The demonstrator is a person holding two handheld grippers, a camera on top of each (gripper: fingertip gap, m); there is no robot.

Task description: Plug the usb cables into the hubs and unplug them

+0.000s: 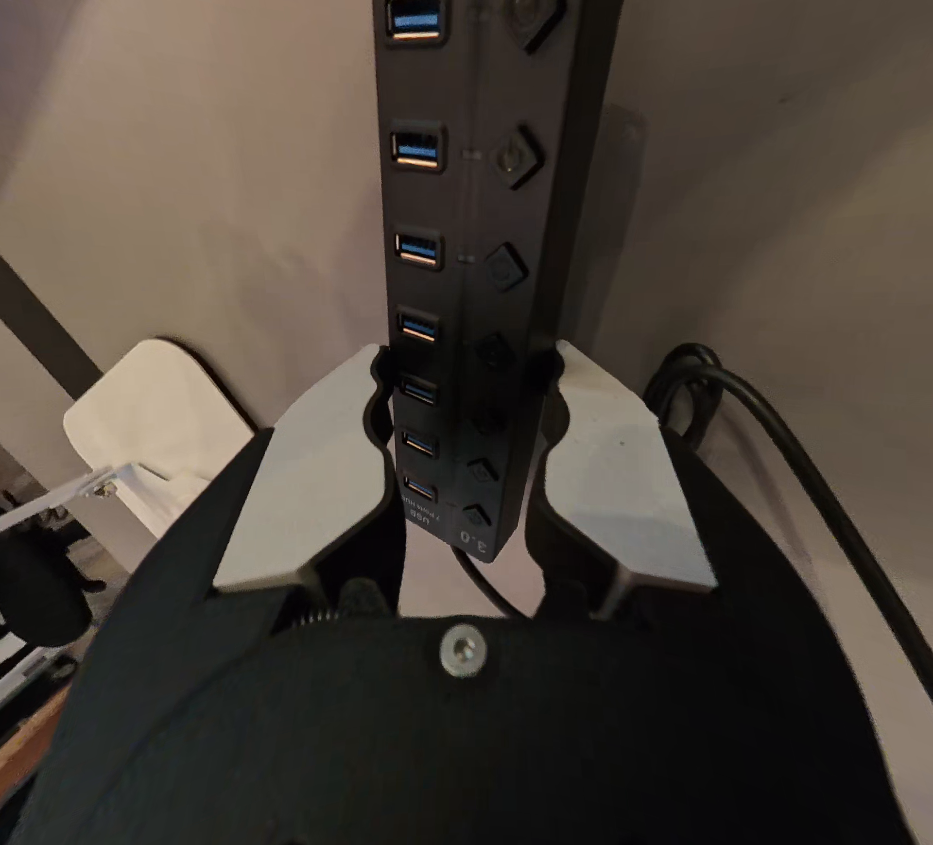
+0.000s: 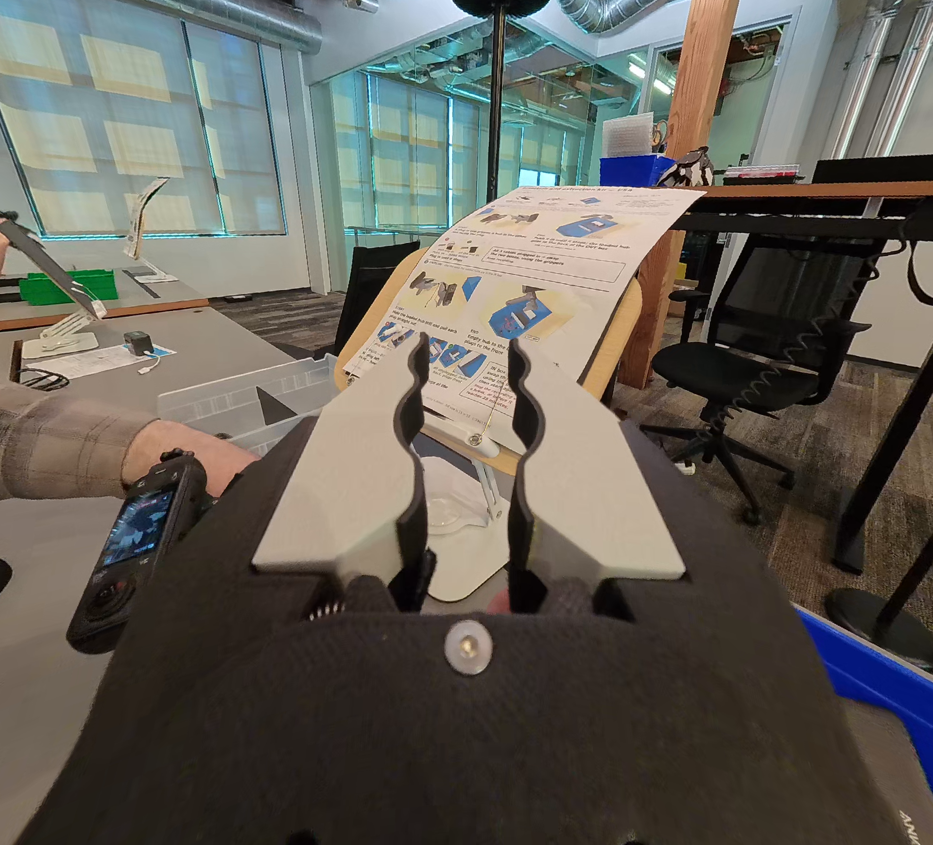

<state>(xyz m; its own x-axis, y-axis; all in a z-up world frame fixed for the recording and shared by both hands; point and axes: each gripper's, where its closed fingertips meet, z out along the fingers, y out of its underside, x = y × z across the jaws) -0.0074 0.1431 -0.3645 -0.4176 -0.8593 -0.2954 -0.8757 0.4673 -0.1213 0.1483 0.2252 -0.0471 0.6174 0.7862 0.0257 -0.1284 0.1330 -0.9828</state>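
Black USB hub (image 1: 484, 235) stands lengthwise, pinched near its lower end by the left gripper (image 1: 467, 366), ports unobstructed ahead. Right gripper (image 2: 467, 356) points level, spread, gripping nothing.

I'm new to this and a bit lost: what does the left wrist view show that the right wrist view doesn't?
Only the left view shows the black USB hub, clamped between the left gripper, its ports empty, plus a black cable beside it. Only the right view shows the open, empty right gripper, an instruction sheet on a stand, a person's hand and office chairs. Both share little beyond a grey tabletop.
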